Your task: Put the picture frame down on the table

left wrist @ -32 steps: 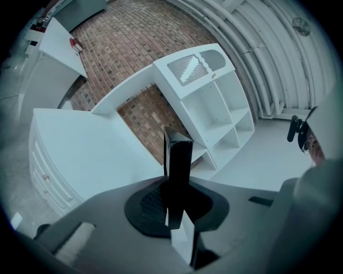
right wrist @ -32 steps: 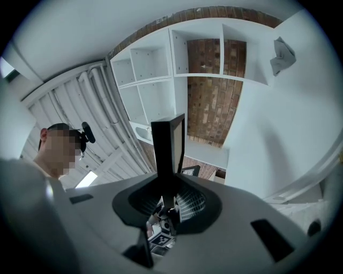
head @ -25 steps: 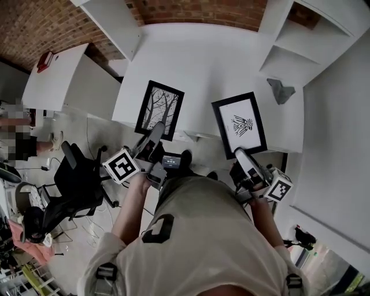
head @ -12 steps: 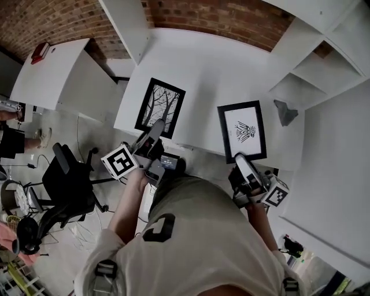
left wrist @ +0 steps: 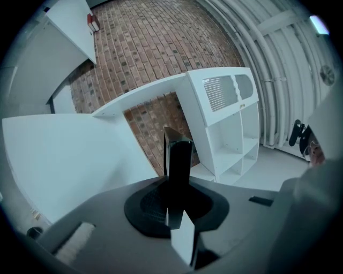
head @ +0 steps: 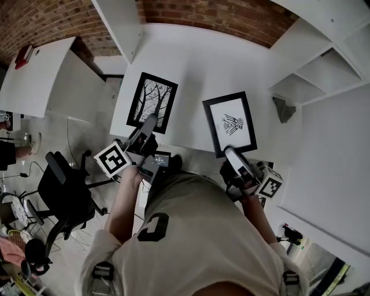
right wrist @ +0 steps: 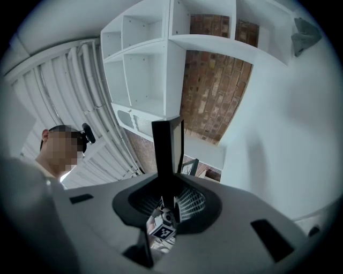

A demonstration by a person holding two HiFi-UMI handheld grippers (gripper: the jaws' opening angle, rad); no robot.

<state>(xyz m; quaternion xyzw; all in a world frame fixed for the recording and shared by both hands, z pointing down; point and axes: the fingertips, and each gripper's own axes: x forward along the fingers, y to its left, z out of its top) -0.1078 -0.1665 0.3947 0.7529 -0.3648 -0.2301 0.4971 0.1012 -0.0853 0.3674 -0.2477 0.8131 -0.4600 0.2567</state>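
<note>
Two black picture frames are held out level over the near edge of the white table [head: 196,58]. My left gripper [head: 147,126] is shut on the near edge of the tree-print frame [head: 151,101]. My right gripper [head: 232,154] is shut on the near edge of the frame with a small emblem [head: 229,123]. In the left gripper view that frame [left wrist: 177,155] stands edge-on, clamped between the jaws of the left gripper [left wrist: 176,200]. The right gripper view shows the other frame [right wrist: 168,147] edge-on, pinched by the right gripper [right wrist: 169,199].
White open shelving [head: 324,63] stands to the right, with a grey object [head: 284,108] on a low shelf. A second white table [head: 40,75] is at the left. A black office chair [head: 63,191] is near my left side. A brick wall [head: 214,14] lies behind. A person [right wrist: 61,144] shows in the right gripper view.
Both grippers have carried their frames forward, further over the table, and slightly leftward in the head view. The grips on both frames look unchanged.
</note>
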